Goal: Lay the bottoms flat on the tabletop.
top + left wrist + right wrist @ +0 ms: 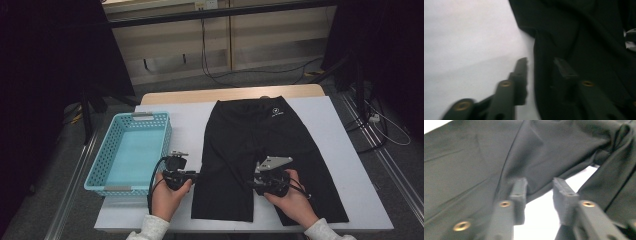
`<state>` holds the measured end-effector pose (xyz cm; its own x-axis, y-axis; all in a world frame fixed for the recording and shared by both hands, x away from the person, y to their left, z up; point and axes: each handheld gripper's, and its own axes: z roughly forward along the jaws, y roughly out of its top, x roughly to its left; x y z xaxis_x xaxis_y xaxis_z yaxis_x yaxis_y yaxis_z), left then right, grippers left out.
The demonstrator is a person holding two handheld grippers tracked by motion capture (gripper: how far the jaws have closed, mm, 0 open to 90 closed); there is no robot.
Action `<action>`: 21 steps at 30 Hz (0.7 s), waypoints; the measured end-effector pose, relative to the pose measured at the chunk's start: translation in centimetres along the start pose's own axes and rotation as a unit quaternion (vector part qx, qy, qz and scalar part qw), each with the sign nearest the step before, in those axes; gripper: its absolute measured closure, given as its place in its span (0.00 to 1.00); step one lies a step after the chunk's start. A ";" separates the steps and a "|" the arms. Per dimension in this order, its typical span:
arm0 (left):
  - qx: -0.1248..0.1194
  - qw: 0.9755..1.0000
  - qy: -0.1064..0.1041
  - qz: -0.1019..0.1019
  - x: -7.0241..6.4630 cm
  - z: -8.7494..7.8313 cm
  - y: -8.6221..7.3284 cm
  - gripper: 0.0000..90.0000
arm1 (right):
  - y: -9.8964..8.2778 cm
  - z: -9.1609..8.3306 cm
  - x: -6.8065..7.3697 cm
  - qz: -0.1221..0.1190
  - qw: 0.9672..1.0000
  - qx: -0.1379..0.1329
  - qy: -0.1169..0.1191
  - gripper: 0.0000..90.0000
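Black shorts (250, 130) lie flat on the white table (330, 150), waistband at the far side and legs toward me. My left gripper (194, 176) sits at the outer edge of the left leg. In the left gripper view its jaws (540, 66) stand apart astride the hem of the shorts (579, 37), one jaw over bare table, the other over cloth. My right gripper (251, 183) is at the inner edge of the same leg. Its jaws (539, 187) are parted around a fold of the shorts (474, 162), with white table showing between them.
A light blue plastic basket (165, 135) stands on the table's left side, close to my left hand. The table's front edge lies just under both hands. Dark stands and cables cross the floor beyond the table.
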<state>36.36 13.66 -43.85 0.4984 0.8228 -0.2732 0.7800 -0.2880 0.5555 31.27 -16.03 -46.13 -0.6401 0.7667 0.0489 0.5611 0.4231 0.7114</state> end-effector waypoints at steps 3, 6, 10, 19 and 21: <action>0.001 1.000 0.006 0.007 -0.2 0.4 -0.1 0.61 | -0.1 0.1 -0.2 0.003 1.000 -0.006 0.008 0.98; 0.005 1.000 0.006 0.014 -0.3 0.6 -0.1 0.62 | 0.0 0.1 -0.3 0.002 1.000 -0.006 0.012 1.00; 0.007 1.000 0.007 0.014 -0.4 0.7 -0.2 0.70 | -0.1 -0.2 -0.6 0.007 1.000 0.001 0.019 1.00; 0.036 0.999 -0.011 0.013 -0.9 0.7 -0.2 0.99 | -0.8 -1.0 -1.3 0.022 0.999 0.001 0.028 1.00; 0.041 0.999 -0.008 0.013 -0.9 0.4 -0.3 0.99 | -0.8 -1.0 -1.2 0.021 0.999 0.001 0.029 1.00</action>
<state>35.87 12.78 -44.11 0.5245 0.8065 -0.2729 0.7948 -0.3488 0.4966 31.06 -17.81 -46.06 -0.6452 0.7544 0.1203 0.5899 0.3919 0.7060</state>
